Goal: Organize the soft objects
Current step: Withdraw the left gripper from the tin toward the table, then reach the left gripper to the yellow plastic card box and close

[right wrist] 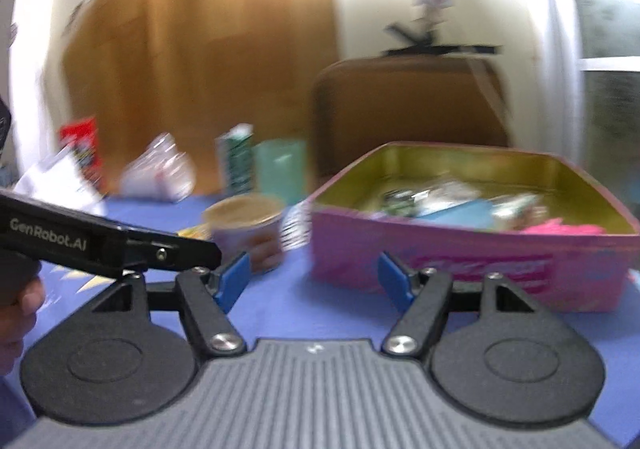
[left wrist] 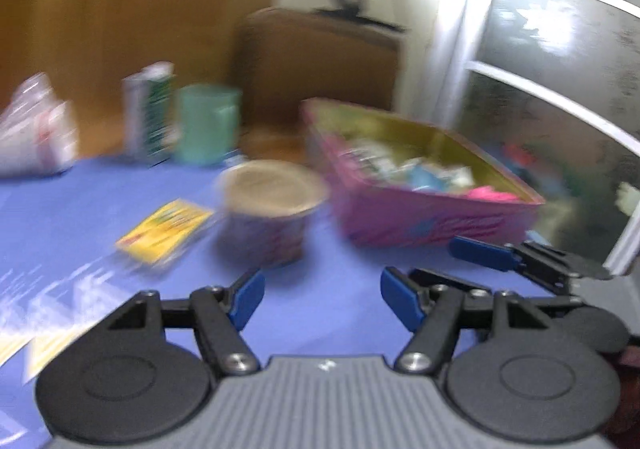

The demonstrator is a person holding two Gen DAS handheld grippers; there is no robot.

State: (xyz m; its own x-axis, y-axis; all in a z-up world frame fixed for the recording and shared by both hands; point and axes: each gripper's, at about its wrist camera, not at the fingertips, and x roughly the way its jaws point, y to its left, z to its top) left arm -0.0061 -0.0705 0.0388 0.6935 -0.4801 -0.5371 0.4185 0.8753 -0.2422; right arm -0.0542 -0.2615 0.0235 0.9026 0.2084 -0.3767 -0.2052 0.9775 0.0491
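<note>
A pink tin box (left wrist: pixel 420 221) with a gold inside stands on the blue tablecloth and holds several small packets and a pink soft item (left wrist: pixel 492 193). My left gripper (left wrist: pixel 324 301) hovers open over the cloth in front of it, with nothing between its blue pads. One blue finger (left wrist: pixel 480 253) of the right tool shows at its right. In the right wrist view my right gripper (right wrist: pixel 314 281) is open and empty, close to the pink box (right wrist: pixel 440 253). The pink soft item (right wrist: pixel 560 229) lies in the box's right corner. Both views are blurred.
A paper cup (left wrist: pixel 272 209) stands left of the box, with a yellow packet (left wrist: pixel 164 229) beside it. Behind are a green mug (left wrist: pixel 208 121), a carton (left wrist: pixel 148 113) and a plastic bag (left wrist: pixel 36 137). A red box (right wrist: pixel 80 141) and a brown chair back (right wrist: pixel 400 109) stand farther off.
</note>
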